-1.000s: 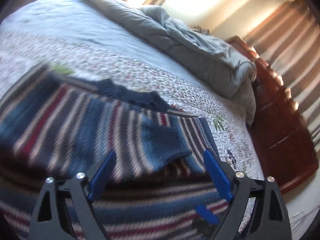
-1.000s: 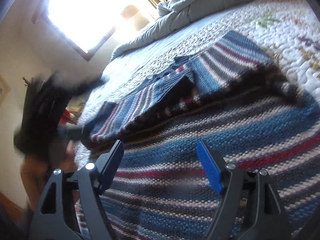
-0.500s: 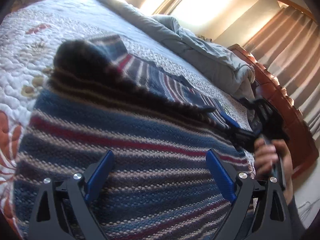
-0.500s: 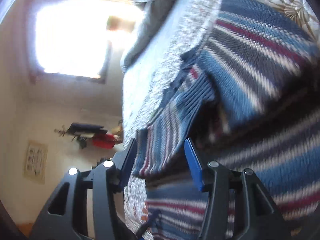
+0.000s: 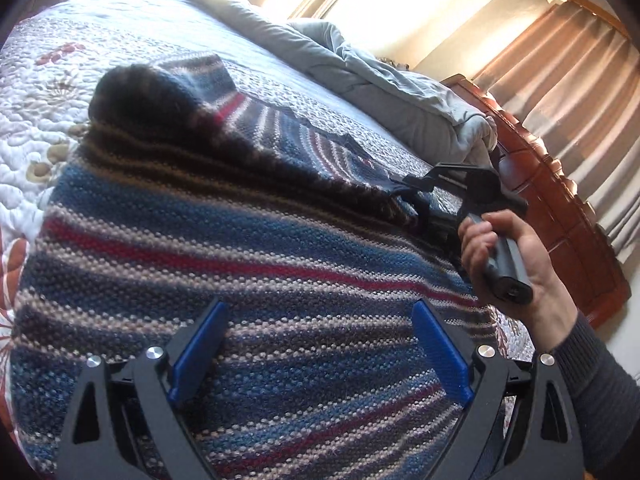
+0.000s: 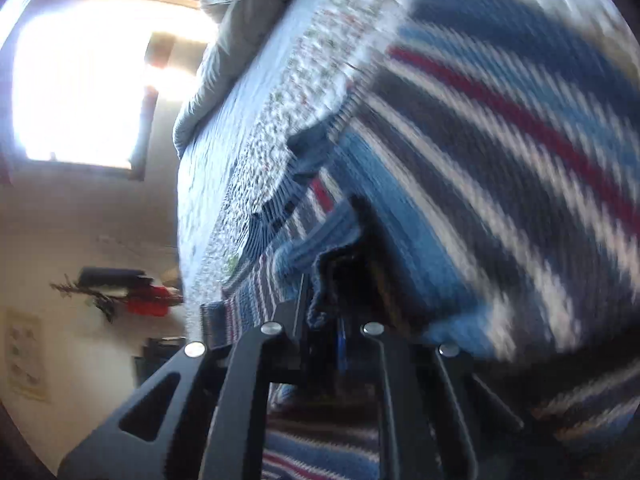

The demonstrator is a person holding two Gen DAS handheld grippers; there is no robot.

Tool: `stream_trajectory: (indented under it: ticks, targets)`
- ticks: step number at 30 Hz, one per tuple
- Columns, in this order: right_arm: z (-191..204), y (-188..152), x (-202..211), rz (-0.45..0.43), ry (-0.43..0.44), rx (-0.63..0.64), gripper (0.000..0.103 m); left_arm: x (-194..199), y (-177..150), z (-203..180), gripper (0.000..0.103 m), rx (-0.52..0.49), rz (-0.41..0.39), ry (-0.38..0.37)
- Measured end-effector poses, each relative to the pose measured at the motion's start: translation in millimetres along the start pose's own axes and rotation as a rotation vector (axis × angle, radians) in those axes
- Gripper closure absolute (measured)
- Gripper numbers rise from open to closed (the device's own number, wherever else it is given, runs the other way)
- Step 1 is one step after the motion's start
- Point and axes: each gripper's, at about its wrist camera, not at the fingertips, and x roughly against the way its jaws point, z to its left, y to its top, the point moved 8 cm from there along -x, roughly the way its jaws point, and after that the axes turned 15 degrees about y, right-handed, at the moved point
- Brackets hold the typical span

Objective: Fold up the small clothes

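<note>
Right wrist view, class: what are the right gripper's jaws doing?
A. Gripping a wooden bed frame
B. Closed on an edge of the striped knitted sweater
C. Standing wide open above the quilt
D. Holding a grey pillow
B: the right gripper has its jaws drawn together with a fold of the blue, red and white striped knitted sweater pinched between them.
</note>
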Motion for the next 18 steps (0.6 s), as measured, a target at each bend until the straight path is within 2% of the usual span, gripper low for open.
stream_trajectory:
  ticks: [2,5,7,9,10,12,15,18]
  targets:
    - [35.4,10.9,5.3,-0.029,-0.016,0.145,0.095,0.1,-0.8,2.3,0.009,0.002,0.000,-0.001]
    - [107.2,26.0,33.4,-0.126,0.026,0.403,0.096,-0.2,-0.3,2.9,0.009,0.008,0.001,-0.006]
    - [123.4,33.9,44.8,-0.152,0.004,0.509,0.096,-0.6,-1.1,3.1,0.009,0.007,0.002,-0.006]
    - [96.6,44.3,41.0,-0.122,-0.047,0.465,0.096,-1.5,-2.2,3.0,0.009,0.005,0.002,-0.003]
    - [70.8,47.4,37.6,-0.096,-0.091,0.425,0.096,-1.7,-2.7,2.9,0.009,0.002,0.003,-0.001]
    - [40.7,42.2,29.0,-0.066,-0.120,0.378,0.096,-1.3,-2.2,2.0,0.009,0.003,0.003,-0.003]
    - [5.3,35.5,25.1,-0.051,-0.120,0.292,0.095,-2.6,0.1,2.6,0.009,0.008,0.007,-0.009]
    - [-9.7,30.2,27.3,-0.065,-0.092,0.209,0.095,-3.1,0.2,2.9,0.009,0.006,0.008,-0.010]
